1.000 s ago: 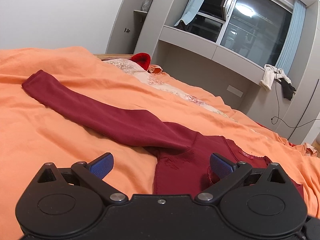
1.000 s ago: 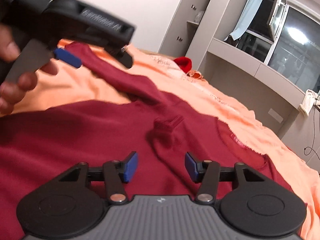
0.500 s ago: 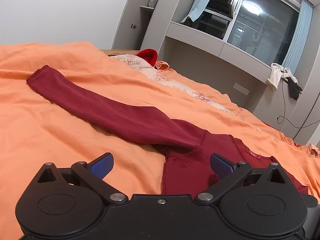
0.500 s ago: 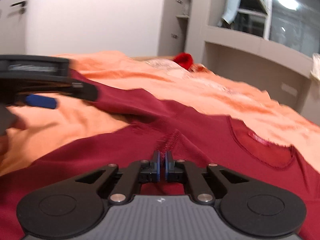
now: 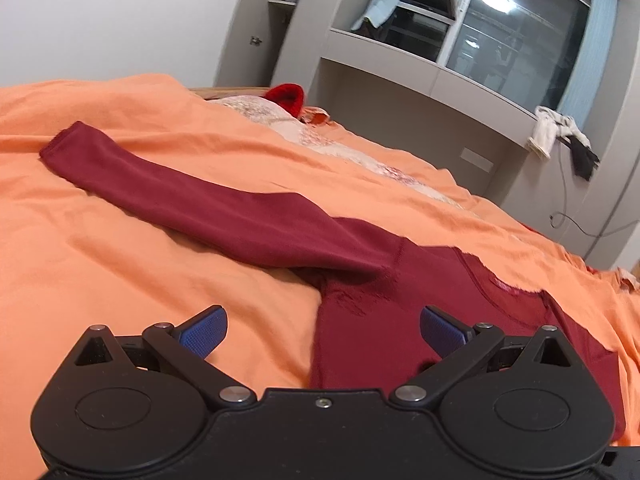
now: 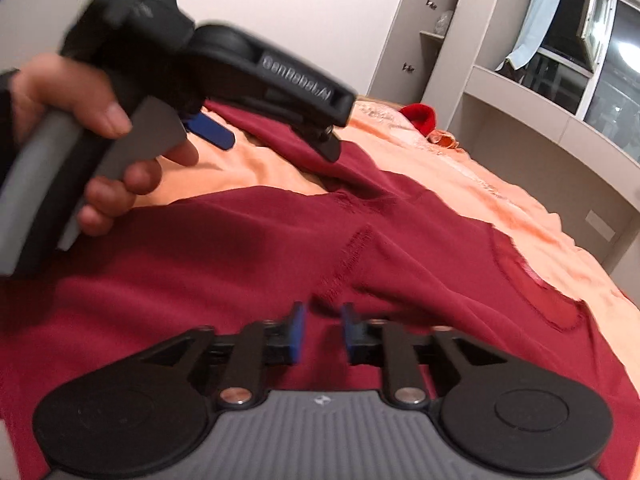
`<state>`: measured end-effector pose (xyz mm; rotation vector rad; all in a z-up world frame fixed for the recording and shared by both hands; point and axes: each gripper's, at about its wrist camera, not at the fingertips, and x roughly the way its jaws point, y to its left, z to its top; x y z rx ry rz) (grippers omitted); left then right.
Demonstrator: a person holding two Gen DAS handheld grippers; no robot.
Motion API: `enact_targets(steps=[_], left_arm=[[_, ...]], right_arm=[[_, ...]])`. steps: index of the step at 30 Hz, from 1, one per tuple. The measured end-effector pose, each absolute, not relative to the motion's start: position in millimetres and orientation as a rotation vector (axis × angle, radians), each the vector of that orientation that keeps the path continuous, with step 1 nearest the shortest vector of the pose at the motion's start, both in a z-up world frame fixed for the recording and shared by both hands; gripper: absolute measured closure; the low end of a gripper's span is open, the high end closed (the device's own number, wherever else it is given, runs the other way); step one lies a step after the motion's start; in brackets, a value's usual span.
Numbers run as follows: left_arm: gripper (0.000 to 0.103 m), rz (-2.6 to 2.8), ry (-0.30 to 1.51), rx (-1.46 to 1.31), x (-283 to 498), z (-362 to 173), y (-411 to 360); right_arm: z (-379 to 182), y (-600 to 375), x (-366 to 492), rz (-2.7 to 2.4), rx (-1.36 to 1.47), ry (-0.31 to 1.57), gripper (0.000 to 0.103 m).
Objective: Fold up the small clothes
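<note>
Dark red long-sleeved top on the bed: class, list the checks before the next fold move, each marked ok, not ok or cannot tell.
1. Dark red long-sleeved top lies on the orange bedsheet: ok.
2. Sleeve stretched out, unfolded: ok.
3. Left gripper open, empty: ok.
4. Right gripper jaws just opened, fabric ridge between, not pinched: ok.
5. Top's lower hem visible: cannot tell.

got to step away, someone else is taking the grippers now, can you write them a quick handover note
Left gripper: open, empty, hovering by the shirt's side edge below the armpit.
Right gripper: jaws have just been opening; pads part-open, nothing clearly pinched, over a ridge of cloth.
Maroon long-sleeve shirt lies spread on the orange bedsheet, one sleeve stretched straight out.
Done: shirt laid out, no fold visible.
Left: fold the sleeve in, then the body.
</note>
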<state>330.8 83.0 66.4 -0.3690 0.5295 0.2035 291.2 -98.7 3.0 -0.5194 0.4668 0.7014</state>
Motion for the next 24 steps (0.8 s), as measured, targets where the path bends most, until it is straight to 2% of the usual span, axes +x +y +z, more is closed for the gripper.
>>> enact_targets(steps=[1, 5, 7, 9, 12, 16, 22, 24], left_arm=[[0.001, 0.187, 0.533, -0.366, 331, 65, 81], [0.001, 0.123, 0.545, -0.370, 335, 59, 72], [0.001, 0.097, 0.553, -0.357, 338, 56, 64], [0.001, 0.080, 0.566, -0.331, 342, 52, 55], [0.001, 0.069, 0.589, -0.294, 348, 45, 44], [0.001, 0.091, 0.618, -0.293, 359, 37, 40], [0.001, 0.113, 0.660, -0.436, 365, 32, 62], [0.001, 0.117, 0.664, -0.460, 366, 33, 64]], right_arm=[[4, -110, 287, 0.686, -0.516, 0.455, 0.055], [4, -158, 279, 0.579, -0.486, 0.427, 0.044], [1, -182, 281, 0.520, -0.448, 0.431, 0.042], [-2, -203, 287, 0.495, -0.362, 0.457, 0.042], [-3, -210, 296, 0.530, -0.293, 0.506, 0.047], [1, -184, 303, 0.617, -0.385, 0.490, 0.050], [2, -130, 332, 0.681, -0.486, 0.478, 0.052], [-3, -117, 347, 0.692, -0.514, 0.534, 0.051]])
